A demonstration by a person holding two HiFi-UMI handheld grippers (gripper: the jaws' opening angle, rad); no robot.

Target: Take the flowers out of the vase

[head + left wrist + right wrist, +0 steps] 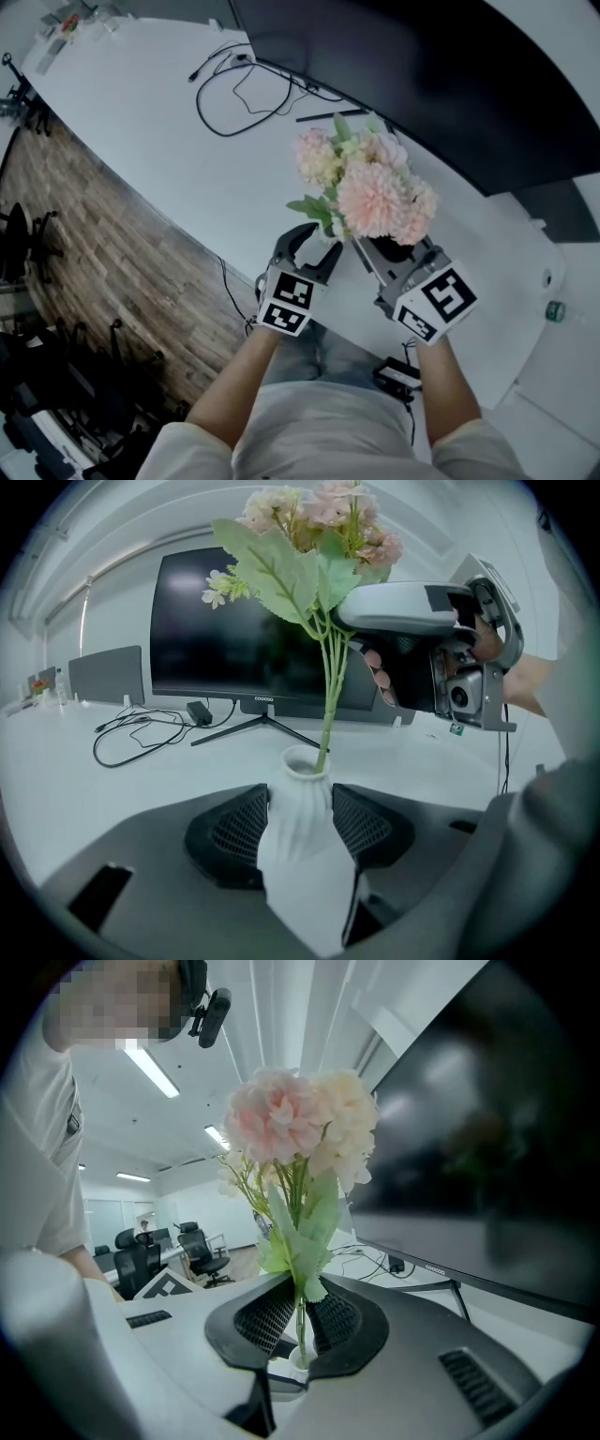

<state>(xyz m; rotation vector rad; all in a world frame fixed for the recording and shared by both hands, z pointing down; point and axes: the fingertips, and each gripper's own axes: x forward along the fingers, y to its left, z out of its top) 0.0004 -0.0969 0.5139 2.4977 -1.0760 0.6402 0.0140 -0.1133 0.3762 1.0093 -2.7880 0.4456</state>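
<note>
My left gripper (300, 803) gripped the ribbed white ceramic vase (298, 829) at lower centre of its view, while my right gripper (298, 1314) pinched the green stems (328, 691) of the pink-and-cream fabric flowers (295, 1119) (ends inside the vase).

Head camera looks steeply down at the counter (141, 112); left tool (321, 242) and right tool (380, 248) cameras sit close, all sharing the flowers (370, 192).

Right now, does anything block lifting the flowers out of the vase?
Nothing visible does. The right claw grips the stems just above the vase, which the left claw holds; the space over the flowers is open.
</note>
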